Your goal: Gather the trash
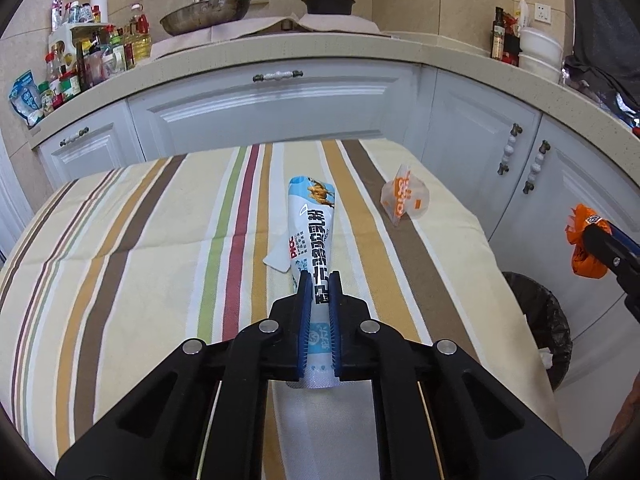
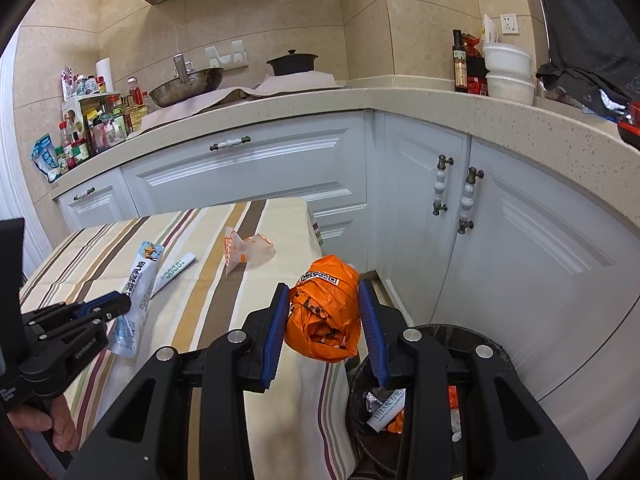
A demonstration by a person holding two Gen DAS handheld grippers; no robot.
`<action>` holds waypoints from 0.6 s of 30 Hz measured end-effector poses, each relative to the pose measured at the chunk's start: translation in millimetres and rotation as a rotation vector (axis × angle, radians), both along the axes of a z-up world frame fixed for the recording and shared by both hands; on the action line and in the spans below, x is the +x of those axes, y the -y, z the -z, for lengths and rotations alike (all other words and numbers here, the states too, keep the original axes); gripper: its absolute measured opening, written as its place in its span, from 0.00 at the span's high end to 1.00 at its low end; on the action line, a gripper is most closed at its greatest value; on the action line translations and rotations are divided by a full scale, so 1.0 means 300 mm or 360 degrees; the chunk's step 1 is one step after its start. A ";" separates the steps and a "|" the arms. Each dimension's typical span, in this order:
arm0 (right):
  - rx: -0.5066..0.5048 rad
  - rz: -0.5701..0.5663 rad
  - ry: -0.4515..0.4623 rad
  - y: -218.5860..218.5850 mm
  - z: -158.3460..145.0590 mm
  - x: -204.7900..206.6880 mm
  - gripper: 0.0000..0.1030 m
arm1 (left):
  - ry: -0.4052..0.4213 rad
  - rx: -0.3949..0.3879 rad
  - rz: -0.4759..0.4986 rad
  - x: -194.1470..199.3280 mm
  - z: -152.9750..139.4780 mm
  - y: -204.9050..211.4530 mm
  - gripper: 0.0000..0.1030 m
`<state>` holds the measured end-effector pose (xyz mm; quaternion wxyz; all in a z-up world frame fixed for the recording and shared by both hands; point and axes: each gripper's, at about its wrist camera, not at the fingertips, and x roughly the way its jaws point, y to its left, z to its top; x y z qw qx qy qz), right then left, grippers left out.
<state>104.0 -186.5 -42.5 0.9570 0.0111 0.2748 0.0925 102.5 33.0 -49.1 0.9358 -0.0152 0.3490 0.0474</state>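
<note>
From the left wrist view, the left gripper (image 1: pixel 319 280) is clamped on the near end of a long white-and-blue printed foil sachet (image 1: pixel 312 224), whose far end reaches out over the striped cloth-covered surface (image 1: pixel 140 240); whether that end touches the cloth I cannot tell. A small flat white paper strip (image 1: pixel 277 258) lies touching the sachet's left edge, and a crumpled translucent wrapper with orange print (image 1: pixel 404 199) sits on the surface to the sachet's right. Off the surface's right edge stands a black-lined round trash bin (image 1: pixel 540 320), with the right gripper (image 1: pixel 588 236) holding a crumpled orange plastic bag (image 1: pixel 586 248) above it. From the right wrist view, the right gripper (image 2: pixel 325 286) has its blue pads closed against both sides of the orange bag (image 2: pixel 326 312), which hangs at the surface's (image 2: pixel 200 300) corner, just short of the bin (image 2: pixel 496 354). The bin already holds some scraps, so collection looks partly done. Left to go, I judge: the orange bag, the sachet (image 2: pixel 138 284) in the left gripper (image 2: pixel 124 304), the paper strip (image 2: pixel 176 269) and the translucent wrapper (image 2: pixel 248 250).
</note>
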 end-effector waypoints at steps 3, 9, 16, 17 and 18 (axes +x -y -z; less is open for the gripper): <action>-0.0008 0.0005 0.0023 -0.002 -0.015 -0.016 0.65 | 0.0050 -0.0002 0.0010 -0.016 -0.039 0.002 0.93; -0.0023 0.0029 0.0074 0.003 -0.053 -0.050 0.65 | 0.0138 -0.0014 0.0054 -0.049 -0.108 0.023 1.00; -0.0021 0.0060 0.0079 0.017 -0.055 -0.076 0.65 | 0.0122 -0.0021 0.0090 -0.070 -0.107 0.036 1.00; -0.0022 0.0059 0.0075 0.016 -0.051 -0.077 0.65 | 0.0110 -0.0025 0.0086 -0.073 -0.103 0.033 1.00; -0.0022 0.0058 0.0071 0.015 -0.048 -0.079 0.65 | 0.0097 -0.0032 0.0083 -0.074 -0.098 0.029 1.00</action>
